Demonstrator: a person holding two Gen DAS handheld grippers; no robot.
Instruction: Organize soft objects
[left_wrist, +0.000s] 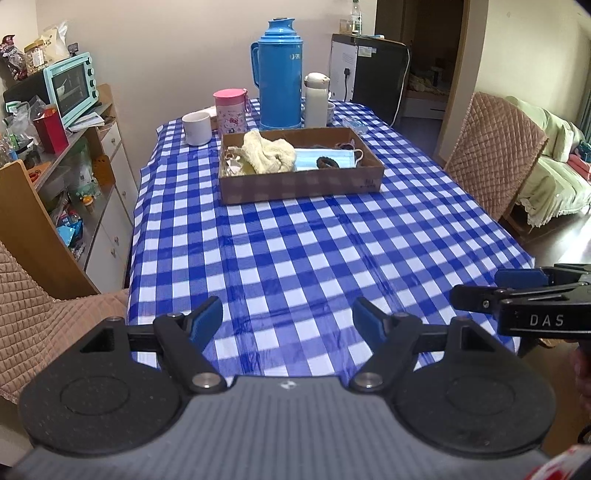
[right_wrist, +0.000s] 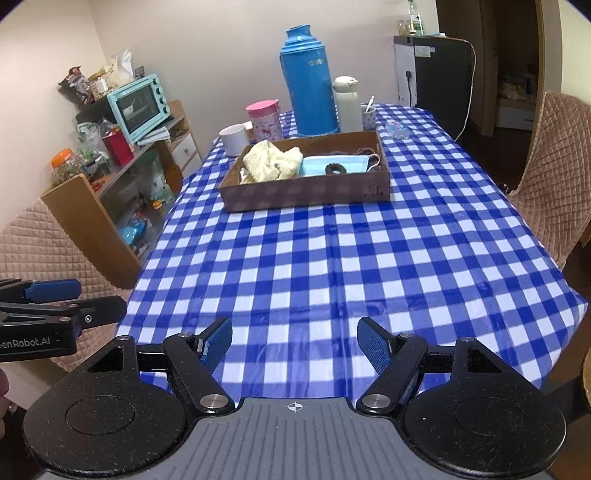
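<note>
Both claws hang with jaws spread and nothing between them over the near tabletop (left_wrist: 295, 240): the left claw (left_wrist: 288, 319) and the right claw (right_wrist: 294, 341), each cut off at the other view's edge. Farther back the box (right_wrist: 306, 192) holds a towel (right_wrist: 271, 160), a mask (right_wrist: 334, 164) and a hair tie (right_wrist: 335, 168). The towel partly hides small items at the box's left end, too unclear to name.

Cardboard tray (left_wrist: 299, 184) upper centre: crumpled cream cloth (left_wrist: 267, 155) at left, blue face mask (left_wrist: 325, 159) right, dark scrunchie (left_wrist: 327, 162) on it.
</note>
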